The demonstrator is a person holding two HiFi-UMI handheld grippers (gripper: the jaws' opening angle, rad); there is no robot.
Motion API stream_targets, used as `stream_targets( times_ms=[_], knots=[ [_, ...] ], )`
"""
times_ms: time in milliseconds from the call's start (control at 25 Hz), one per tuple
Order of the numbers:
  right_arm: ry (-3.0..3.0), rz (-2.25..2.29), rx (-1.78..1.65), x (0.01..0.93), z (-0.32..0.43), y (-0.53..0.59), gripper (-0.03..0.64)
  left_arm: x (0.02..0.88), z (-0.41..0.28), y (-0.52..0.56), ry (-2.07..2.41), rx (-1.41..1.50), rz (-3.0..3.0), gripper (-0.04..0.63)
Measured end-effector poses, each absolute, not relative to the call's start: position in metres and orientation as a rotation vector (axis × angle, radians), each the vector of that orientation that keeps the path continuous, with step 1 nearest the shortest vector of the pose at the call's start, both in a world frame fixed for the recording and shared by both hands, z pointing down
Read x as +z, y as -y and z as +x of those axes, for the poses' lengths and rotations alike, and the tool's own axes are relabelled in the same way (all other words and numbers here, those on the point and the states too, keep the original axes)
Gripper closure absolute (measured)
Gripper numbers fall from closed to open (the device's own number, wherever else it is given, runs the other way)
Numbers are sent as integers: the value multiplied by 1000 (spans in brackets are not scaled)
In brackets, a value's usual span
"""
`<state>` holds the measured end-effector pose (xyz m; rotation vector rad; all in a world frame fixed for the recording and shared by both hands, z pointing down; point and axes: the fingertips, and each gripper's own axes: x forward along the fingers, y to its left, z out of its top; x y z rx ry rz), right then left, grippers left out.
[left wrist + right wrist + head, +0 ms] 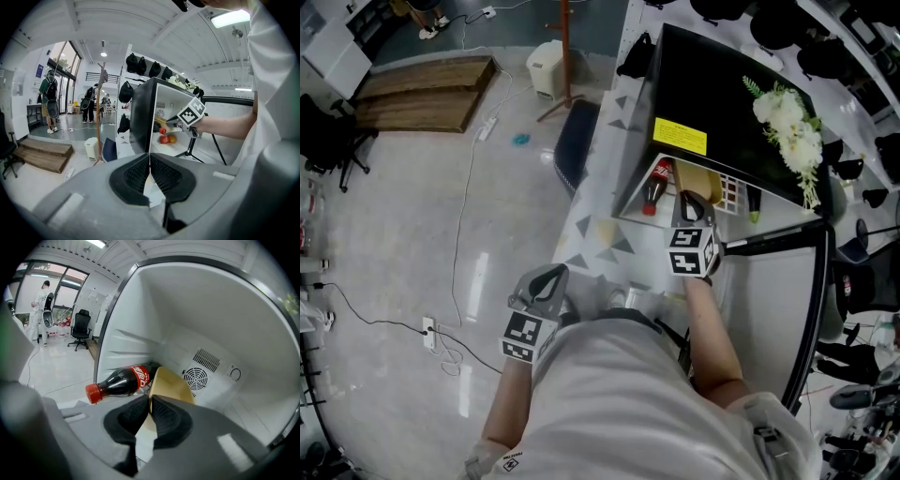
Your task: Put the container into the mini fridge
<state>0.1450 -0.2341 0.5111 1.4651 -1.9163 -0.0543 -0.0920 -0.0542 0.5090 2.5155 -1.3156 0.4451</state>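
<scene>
Right gripper: the right gripper (150, 405) was clenched on the near rim of the tan container (171, 384), pads pinching the thin wall between them. That's a firm grab!
Container: it was inside the mouth of the open mini fridge (722, 94), tilted, with its open side facing the back wall and its rim in the jaws.
Cola bottle: a cola bottle (120, 382) lay on its side at the container's 9 o'clock, just beside it, red cap pointing out toward the opening.
Back wall: a round fan vent (197, 378) sat at the container's 2 o'clock, well behind it.
Left gripper: the left gripper (150, 174) was clamped shut on nothing, pads meeting flat. In the head view it hung low by the person's waist, at the right gripper's 7 o'clock and well apart from it.
Fridge door: the door (764, 309) stood swung open at the 5 o'clock side of the cabinet.
Fridge top: a yellow label (680, 136) lay near the front edge, and white flowers (789, 122) lay at its 3 o'clock.
Table: the fridge sat on a table (598, 234) covered in a triangle-patterned cloth.
Lower shelf: the left gripper view showed two round fruits (168, 139), one red and one orange, below the right gripper.
</scene>
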Motion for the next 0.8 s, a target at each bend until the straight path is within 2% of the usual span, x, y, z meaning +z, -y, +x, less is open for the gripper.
stream_targets(
  times_ms=[800],
  knots=[
    [1983,1416,-90,510,123,263,575,512,-105,48,1362,453,2476,584]
  ],
)
